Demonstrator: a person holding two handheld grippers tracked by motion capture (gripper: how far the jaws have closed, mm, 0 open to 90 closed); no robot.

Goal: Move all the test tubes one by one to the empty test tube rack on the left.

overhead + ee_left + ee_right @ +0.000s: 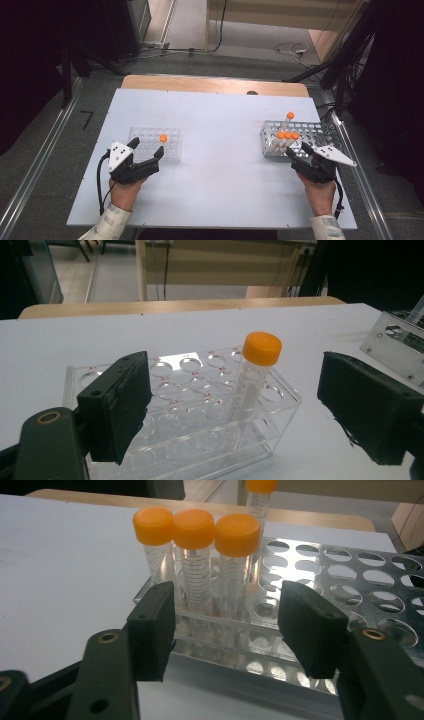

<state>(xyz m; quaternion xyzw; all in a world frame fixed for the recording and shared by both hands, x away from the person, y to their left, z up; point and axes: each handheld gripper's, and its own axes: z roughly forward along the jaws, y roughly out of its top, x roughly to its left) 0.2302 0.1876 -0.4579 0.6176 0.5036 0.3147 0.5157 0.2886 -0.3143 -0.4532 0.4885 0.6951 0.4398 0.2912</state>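
Note:
A clear plastic rack [145,136] on the left of the white table [220,165] holds one orange-capped tube [163,138]. My left gripper [147,146] sits just in front of it, open. In the left gripper view the tube [256,371] stands upright in the rack [200,440], beyond the wide-apart jaws of the gripper [240,407]. On the right, a metal rack [320,132] holds three capped tubes [287,135] in its front row and one more [290,115] behind. My right gripper [298,149] is at that rack's front edge. Its jaws [230,630] stand open before the three tubes [192,530], touching none.
A wooden strip [215,84] borders the table's far edge. Metal rails [35,170] run along the floor on both sides. Most holes of the metal rack [350,575] are vacant. A corner of the metal rack [395,342] appears at the right of the left gripper view.

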